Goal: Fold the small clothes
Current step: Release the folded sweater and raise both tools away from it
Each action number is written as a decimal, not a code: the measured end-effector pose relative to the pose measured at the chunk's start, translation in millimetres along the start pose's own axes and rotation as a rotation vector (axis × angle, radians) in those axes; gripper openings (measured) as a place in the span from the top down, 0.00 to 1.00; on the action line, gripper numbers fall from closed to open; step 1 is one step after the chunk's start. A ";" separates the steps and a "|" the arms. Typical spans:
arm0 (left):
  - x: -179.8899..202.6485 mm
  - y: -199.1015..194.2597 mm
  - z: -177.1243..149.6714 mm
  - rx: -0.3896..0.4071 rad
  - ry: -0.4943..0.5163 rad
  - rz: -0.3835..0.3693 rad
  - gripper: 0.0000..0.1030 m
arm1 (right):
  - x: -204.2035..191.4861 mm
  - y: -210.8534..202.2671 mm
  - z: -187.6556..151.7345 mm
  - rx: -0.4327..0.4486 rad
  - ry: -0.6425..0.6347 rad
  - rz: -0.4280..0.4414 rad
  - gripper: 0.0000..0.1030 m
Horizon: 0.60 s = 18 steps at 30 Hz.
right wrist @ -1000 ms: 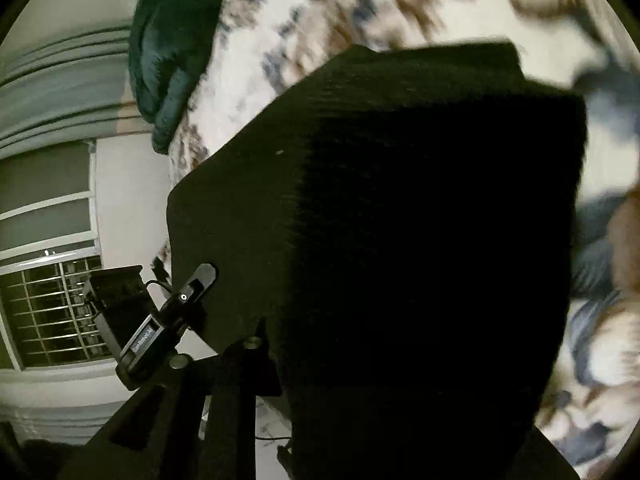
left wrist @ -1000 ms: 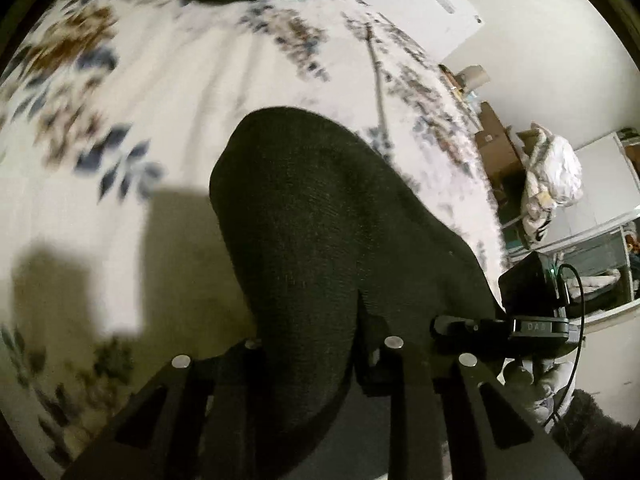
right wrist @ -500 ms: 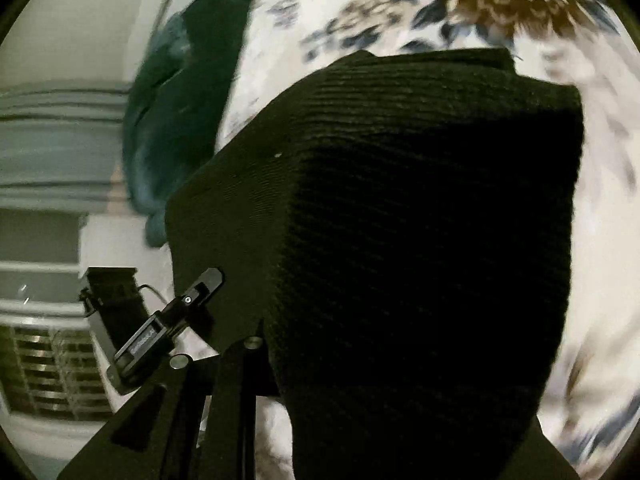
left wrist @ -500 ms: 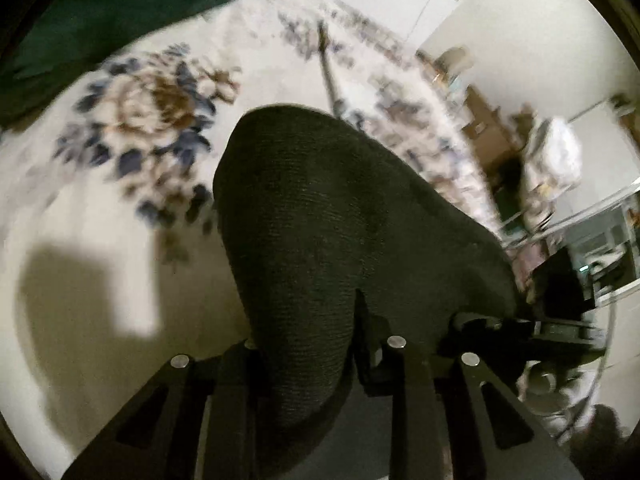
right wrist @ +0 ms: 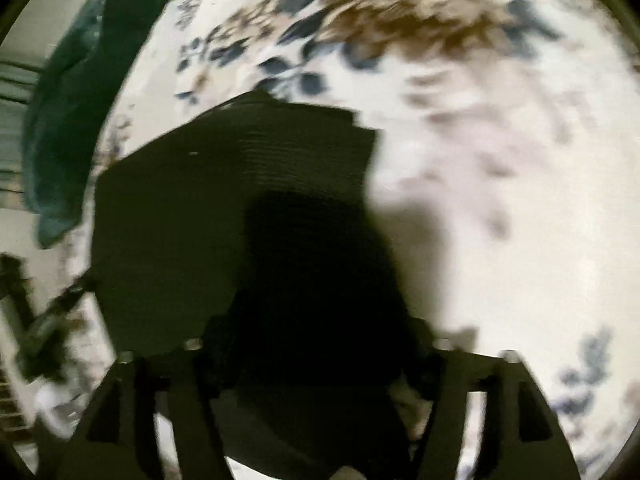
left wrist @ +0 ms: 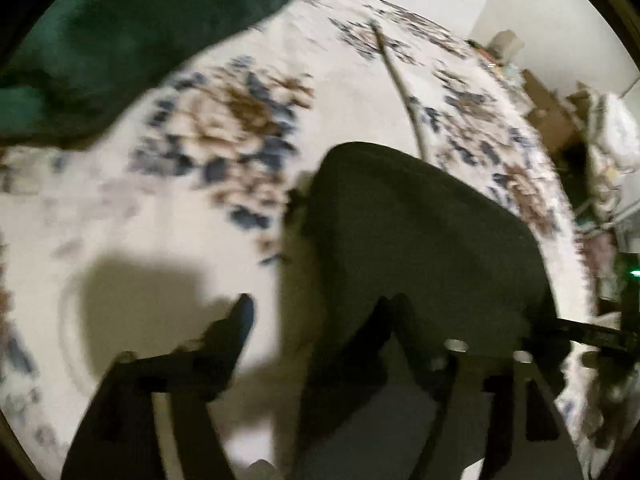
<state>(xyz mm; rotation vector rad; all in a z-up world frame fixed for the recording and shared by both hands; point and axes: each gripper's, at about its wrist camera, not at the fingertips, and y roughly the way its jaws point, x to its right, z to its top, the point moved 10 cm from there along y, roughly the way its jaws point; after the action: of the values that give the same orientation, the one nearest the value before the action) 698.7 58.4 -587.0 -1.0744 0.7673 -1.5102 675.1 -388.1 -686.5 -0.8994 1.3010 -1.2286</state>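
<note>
A small black knit garment (left wrist: 420, 248) lies on the floral bedspread (left wrist: 120, 232). In the left wrist view my left gripper (left wrist: 316, 320) is open, its fingers spread wide; the garment's near edge lies against the right finger (left wrist: 384, 320). In the right wrist view the same garment (right wrist: 240, 200) lies low over the bed, and my right gripper (right wrist: 316, 344) is open with the cloth's dark near part between its spread fingers. The frames are motion-blurred.
A dark green blanket (left wrist: 120, 32) is heaped at the far left of the bed, also in the right wrist view (right wrist: 80, 100). Boxes and a white bundle (left wrist: 612, 132) stand beyond the bed's right edge. Bare bedspread (right wrist: 500, 220) lies right of the garment.
Both grippers have opened and let go of the garment, which has dropped from hanging in front of the cameras onto the bed. Both views have shifted.
</note>
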 end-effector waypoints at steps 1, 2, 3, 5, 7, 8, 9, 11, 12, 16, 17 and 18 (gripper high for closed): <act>-0.7 -3.7 -1.4 0.011 0.003 0.026 0.22 | 3.0 -10.0 -8.3 0.029 -0.043 -0.100 0.11; -0.3 -11.5 -4.8 0.026 0.011 0.062 0.11 | 1.9 -18.3 -13.8 0.051 -0.070 -0.162 0.06; -0.2 -21.8 -8.5 0.051 0.027 0.117 0.00 | -3.2 -26.0 -19.8 0.071 -0.095 -0.210 0.03; 5.3 -42.4 -17.9 0.084 0.040 0.158 0.00 | -13.2 -43.9 -36.0 0.106 -0.099 -0.275 0.00; 8.9 -56.2 -25.3 0.088 0.034 0.176 0.00 | -22.1 -62.8 -50.4 0.138 -0.088 -0.314 0.00; 14.4 -67.0 -32.3 0.080 0.034 0.177 0.00 | -27.6 -74.9 -58.4 0.158 -0.082 -0.323 0.00; 18.2 -73.7 -35.0 0.079 0.037 0.183 0.00 | -42.6 -83.6 -62.9 0.176 -0.077 -0.329 0.00; 29.8 -96.9 -41.5 0.086 0.040 0.177 0.00 | -47.5 -111.5 -79.5 0.205 -0.063 -0.342 0.00; 36.0 -108.3 -43.1 0.096 0.047 0.183 0.00 | -49.8 -126.8 -87.1 0.224 -0.057 -0.344 0.00; 61.0 -164.9 -49.9 0.144 0.078 0.180 0.00 | -60.1 -186.1 -112.7 0.285 -0.042 -0.357 0.00; 67.2 -180.0 -51.8 0.156 0.085 0.173 0.00 | -63.7 -203.5 -120.3 0.301 -0.047 -0.354 0.00; 72.1 -193.1 -53.7 0.164 0.089 0.169 0.00 | -67.0 -220.0 -126.8 0.317 -0.051 -0.356 0.00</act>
<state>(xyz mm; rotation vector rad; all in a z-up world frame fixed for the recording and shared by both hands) 572.7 25.3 -418.5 -0.8051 0.7617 -1.4567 528.1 -342.6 -473.6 -0.9461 0.8930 -1.6244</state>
